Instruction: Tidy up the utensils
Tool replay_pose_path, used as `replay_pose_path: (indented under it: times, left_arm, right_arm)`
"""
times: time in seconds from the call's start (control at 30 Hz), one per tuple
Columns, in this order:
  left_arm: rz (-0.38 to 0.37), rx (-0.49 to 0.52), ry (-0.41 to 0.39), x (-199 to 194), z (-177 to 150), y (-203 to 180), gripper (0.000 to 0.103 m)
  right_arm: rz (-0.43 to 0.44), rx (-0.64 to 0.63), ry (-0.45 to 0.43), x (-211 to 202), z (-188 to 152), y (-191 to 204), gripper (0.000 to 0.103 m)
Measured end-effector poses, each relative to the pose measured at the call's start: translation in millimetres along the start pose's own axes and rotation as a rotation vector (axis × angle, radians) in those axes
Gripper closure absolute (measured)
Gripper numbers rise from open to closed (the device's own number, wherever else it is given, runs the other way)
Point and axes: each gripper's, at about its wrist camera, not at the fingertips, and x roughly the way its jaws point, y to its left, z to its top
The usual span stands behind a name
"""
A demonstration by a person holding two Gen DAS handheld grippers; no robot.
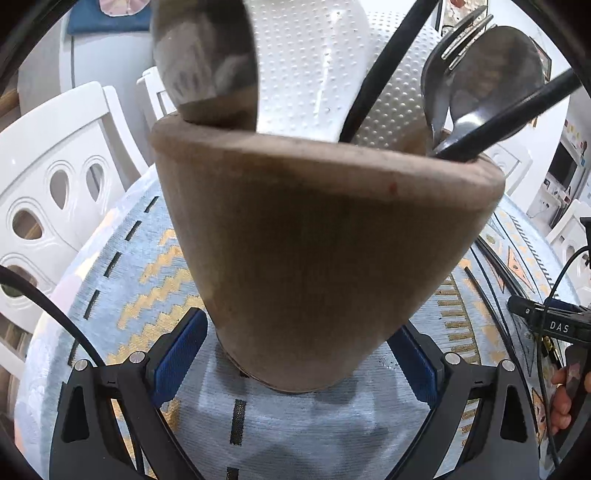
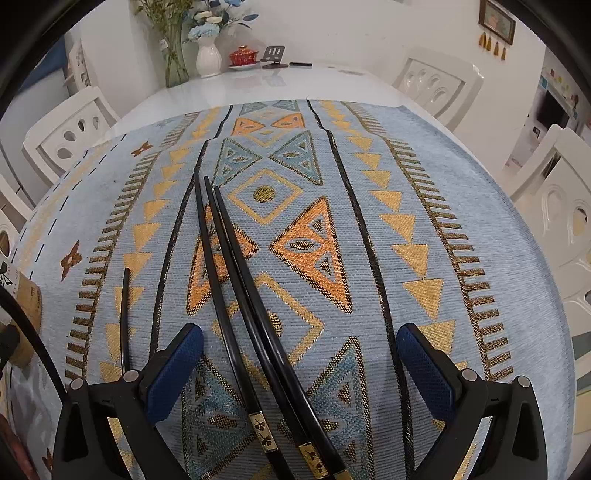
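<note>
The left gripper [image 1: 299, 365] has its jaws closed on the base of a brown utensil holder [image 1: 314, 236], which stands on the patterned cloth [image 2: 424, 206] on the table. Spoons [image 1: 491, 81], a fork [image 1: 467, 35] and black chopsticks [image 1: 388, 70] stick up from it. The right gripper [image 2: 299, 365] has its jaws open, with 3 loose chopsticks [image 2: 236, 295] lying between them and a 4th [image 2: 125, 317] just outside the left jaw.

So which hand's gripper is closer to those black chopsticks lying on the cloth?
Right. The right gripper has open jaws straddling the chopsticks. The left gripper is at the brown holder instead.
</note>
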Motion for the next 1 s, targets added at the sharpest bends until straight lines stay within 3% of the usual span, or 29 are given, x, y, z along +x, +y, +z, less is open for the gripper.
replay_pose_path:
  times: [1.0]
  left_arm:
    - [0.013, 0.012, 0.0, 4.6, -0.4, -7.5, 0.005]
  right_arm:
    - [-0.007, 0.002, -0.008, 1.2, -1.1, 2.6, 0.0]
